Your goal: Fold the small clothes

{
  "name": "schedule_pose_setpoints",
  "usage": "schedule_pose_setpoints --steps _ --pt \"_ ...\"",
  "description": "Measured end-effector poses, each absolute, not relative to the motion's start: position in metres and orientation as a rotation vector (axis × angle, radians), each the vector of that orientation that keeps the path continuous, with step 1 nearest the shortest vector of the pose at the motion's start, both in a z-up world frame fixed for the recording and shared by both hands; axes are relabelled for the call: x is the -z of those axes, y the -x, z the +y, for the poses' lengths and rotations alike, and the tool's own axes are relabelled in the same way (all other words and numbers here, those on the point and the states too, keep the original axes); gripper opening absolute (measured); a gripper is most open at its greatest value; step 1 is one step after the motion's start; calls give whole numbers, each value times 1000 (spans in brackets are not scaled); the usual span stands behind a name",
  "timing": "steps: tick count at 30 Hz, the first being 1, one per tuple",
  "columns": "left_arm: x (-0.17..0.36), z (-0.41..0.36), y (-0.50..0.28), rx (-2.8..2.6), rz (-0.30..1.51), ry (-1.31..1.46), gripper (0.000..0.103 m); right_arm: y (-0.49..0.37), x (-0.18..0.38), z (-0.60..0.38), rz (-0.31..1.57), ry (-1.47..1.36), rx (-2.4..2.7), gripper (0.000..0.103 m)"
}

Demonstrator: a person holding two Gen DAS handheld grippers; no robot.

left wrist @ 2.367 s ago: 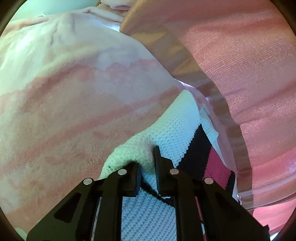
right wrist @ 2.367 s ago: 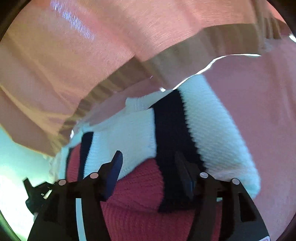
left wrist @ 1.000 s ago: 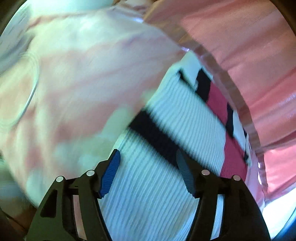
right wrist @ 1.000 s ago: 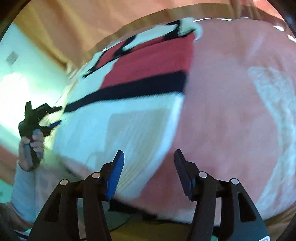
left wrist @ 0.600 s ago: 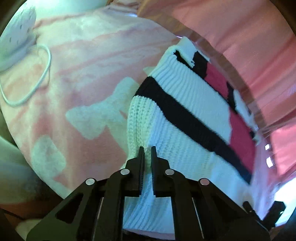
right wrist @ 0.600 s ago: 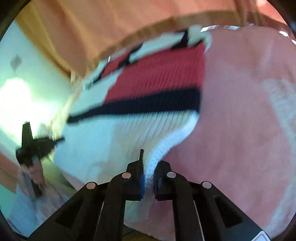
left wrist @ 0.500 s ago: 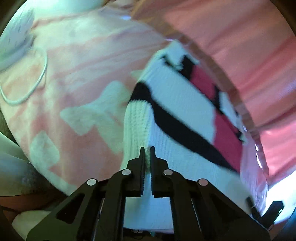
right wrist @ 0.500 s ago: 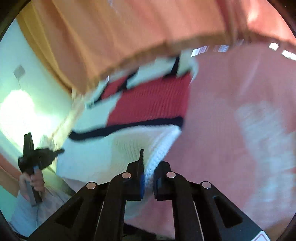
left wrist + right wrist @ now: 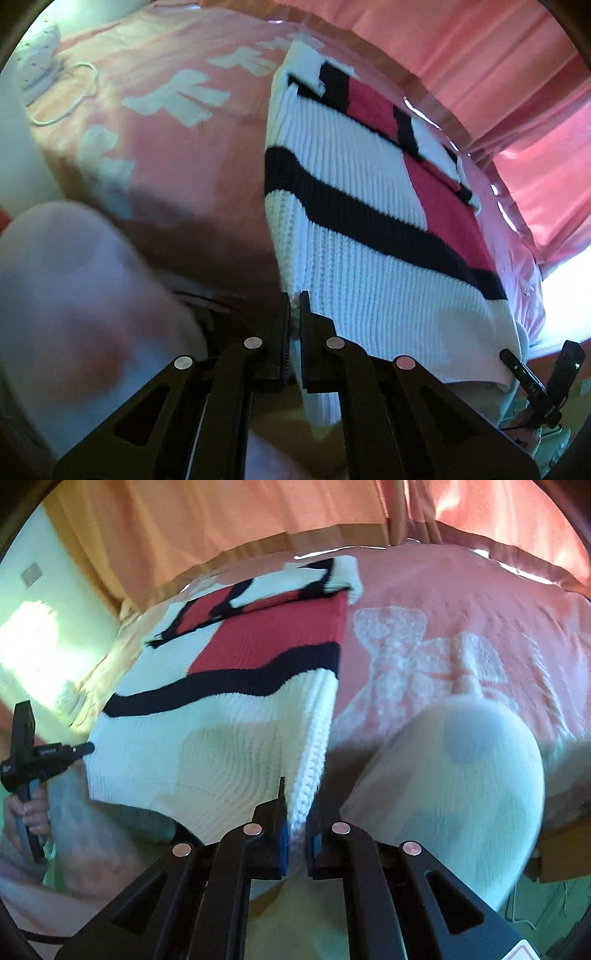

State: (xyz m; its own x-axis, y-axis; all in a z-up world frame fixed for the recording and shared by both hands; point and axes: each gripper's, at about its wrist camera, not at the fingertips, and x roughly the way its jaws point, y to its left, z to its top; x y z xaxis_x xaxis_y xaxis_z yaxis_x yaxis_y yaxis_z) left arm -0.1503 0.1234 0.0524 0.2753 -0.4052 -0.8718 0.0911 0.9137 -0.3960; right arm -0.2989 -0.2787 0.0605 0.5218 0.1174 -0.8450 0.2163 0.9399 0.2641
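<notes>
A knit sweater [image 9: 369, 206], white with black stripes and a red block, lies spread on a pink bedspread [image 9: 177, 155]; it also shows in the right wrist view [image 9: 229, 686]. My left gripper [image 9: 294, 314] is shut on the sweater's near left hem corner. My right gripper [image 9: 297, 808] is shut on the near right hem corner, where the ribbed edge [image 9: 314, 738] runs up between the fingers. The hem hangs stretched between the two grippers, past the bed's near edge. The right gripper also shows at the lower right of the left wrist view [image 9: 535, 384], and the left gripper at the left of the right wrist view [image 9: 37, 753].
Pink curtains [image 9: 480, 55] hang behind the bed. A white device with a looped cord [image 9: 40, 66] lies at the far left of the bedspread. A pale blurred rounded shape sits close to each camera [image 9: 66, 295] [image 9: 461, 775]. The bedspread carries white bow patterns [image 9: 406, 653].
Both grippers closed on the sweater's near hem corners and have pulled back toward the near edge of the bed. The sweater now lies flatter and more stretched out.
</notes>
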Motion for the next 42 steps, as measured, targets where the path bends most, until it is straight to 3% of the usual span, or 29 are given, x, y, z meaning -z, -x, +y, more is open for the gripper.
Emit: schedule_pose_setpoints --steps 7,12,18,23,25,27,29,31,33,39,42 --pt "-134 126 107 408 1067 340 3 291 -126 -301 867 -419 7 6" --pt "-157 87 13 405 931 289 3 199 -148 -350 727 -475 -47 6" --pt "-99 29 -110 274 981 208 4 62 -80 -415 785 -663 20 7" --pt "-37 14 -165 211 1023 245 9 0 -32 -435 822 -757 80 13" --pt "-37 22 -165 198 950 272 13 -6 -33 -438 783 -769 57 14" --pt "-45 33 -170 173 898 317 32 -7 -43 -442 718 -751 34 24" --pt "-56 43 -175 246 875 391 46 -6 -51 -444 659 -723 56 66" --pt "-65 45 -172 292 854 385 51 -4 -55 -446 624 -704 79 67" --pt "-73 39 -160 371 851 322 69 -1 -59 -446 635 -687 72 67" --pt "-67 -22 -120 577 831 -22 75 9 -60 -434 716 -548 134 67" --pt "-47 -47 -128 507 837 -158 71 8 -51 -426 766 -471 145 69"
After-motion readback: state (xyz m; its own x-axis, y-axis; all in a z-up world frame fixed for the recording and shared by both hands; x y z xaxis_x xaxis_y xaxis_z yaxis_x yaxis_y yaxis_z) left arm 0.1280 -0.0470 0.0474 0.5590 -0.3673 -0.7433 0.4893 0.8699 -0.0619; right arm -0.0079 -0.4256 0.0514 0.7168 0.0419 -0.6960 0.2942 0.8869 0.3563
